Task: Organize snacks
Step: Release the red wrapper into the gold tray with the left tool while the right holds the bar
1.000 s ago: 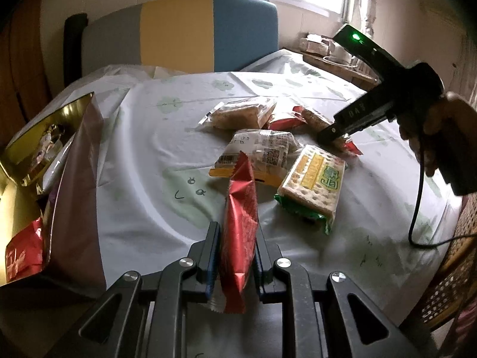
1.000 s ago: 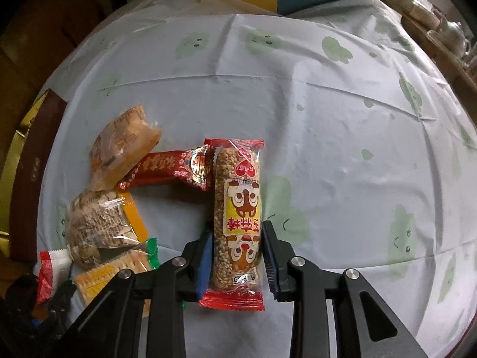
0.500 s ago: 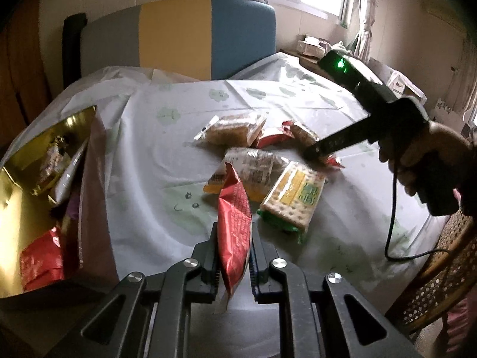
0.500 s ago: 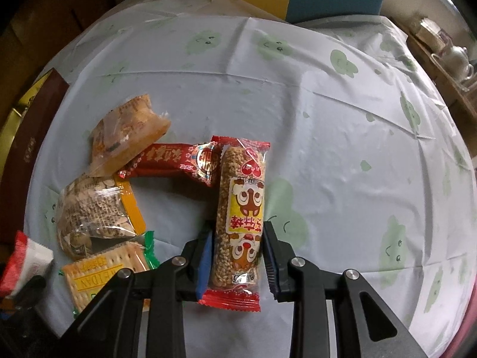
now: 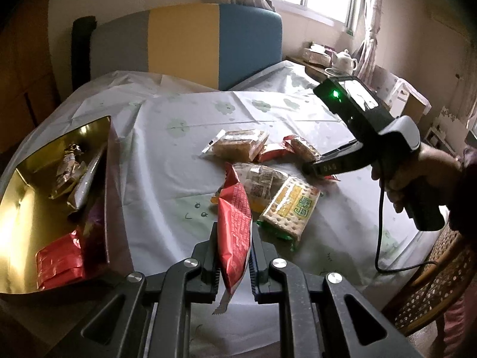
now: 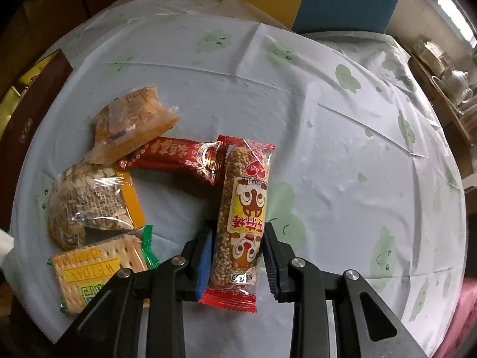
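Red snack packet point(image 5: 234, 232) clamped in left gripper point(image 5: 233, 256); rice bar point(image 6: 241, 220) pinched by right gripper point(image 6: 238, 256); bare tablecloth point(image 6: 342, 164) rightward.

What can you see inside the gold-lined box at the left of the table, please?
Inside the gold-lined box lie a red foil packet near the front and a few pale wrapped snacks farther back. Its near wall hides the rest.

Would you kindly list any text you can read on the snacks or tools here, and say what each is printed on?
"WEIDAN" (upside down): cracker packet.
"DAS": right gripper, on its side.
Chinese characters, not legible to me: rice bar, long red packet, cracker packet.
Fine print on the red pouch in the left gripper: too small.
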